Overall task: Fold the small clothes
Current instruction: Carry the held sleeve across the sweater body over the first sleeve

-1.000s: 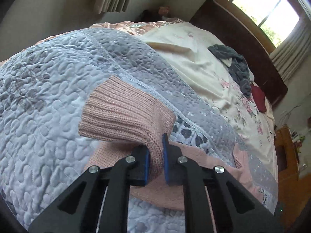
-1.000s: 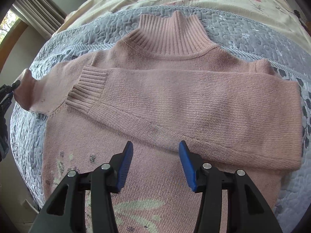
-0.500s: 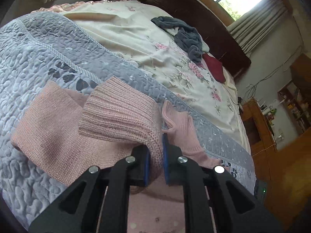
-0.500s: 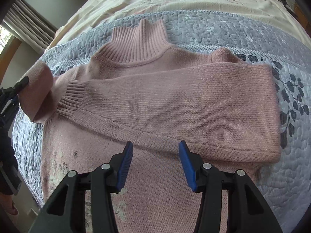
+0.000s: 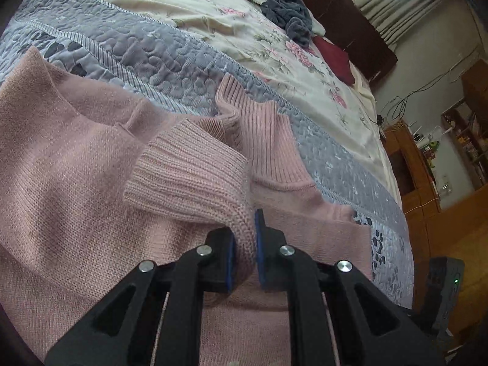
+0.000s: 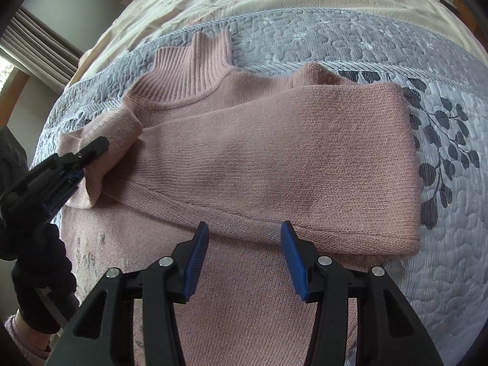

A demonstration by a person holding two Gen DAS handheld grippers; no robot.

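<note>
The pink sweater lay flat on the quilt, soft and limp, likely best taken by its ribbed cuff, which the left gripper pinched, while the right gripper hung wide and empty over its body.
</note>
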